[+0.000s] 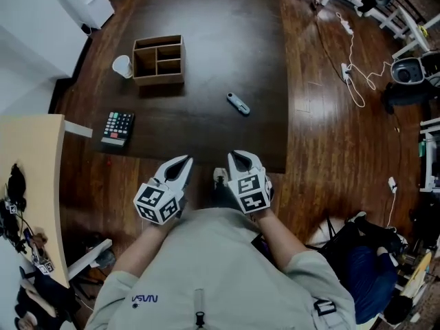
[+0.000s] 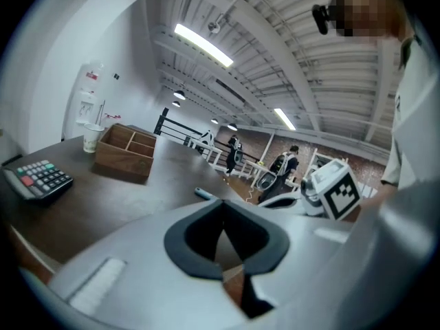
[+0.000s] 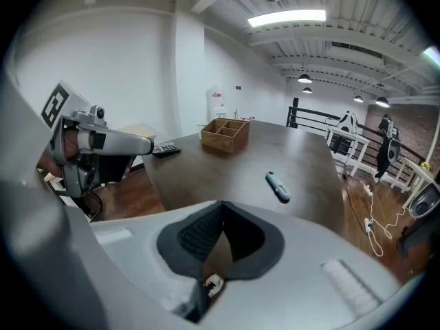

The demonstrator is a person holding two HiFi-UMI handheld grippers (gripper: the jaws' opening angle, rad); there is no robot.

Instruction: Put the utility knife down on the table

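Utility knife (image 1: 238, 104) lies flat on the dark surface (image 1: 206, 126), right of centre, alone, angled across the wood grain. It is well apart from both grippers.

Left gripper (image 1: 184, 162): fingers closed tip to tip, nothing between them. Right gripper (image 1: 235, 157): fingers clenched likewise, empty. Both sit at the near edge, close to the person's body.

Handling (judged): small, slim, rigid body, probably light. The smooth casing could slide on polished wood if nudged from one side. It lies low, so the fingers would have to come down almost onto the surface. Best hold is across the narrow width at mid-body, away from the blade end. I cannot tell whether the blade is out.

Surroundings: wooden compartment box (image 1: 159, 59) and paper cup (image 1: 122, 66) at the far left, calculator (image 1: 118, 127) at the left edge. All are well apart from the knife, so nothing stands between it and the grippers. Cables (image 1: 354, 81) lie on the floor to the right, off the surface.

Task reads as done.
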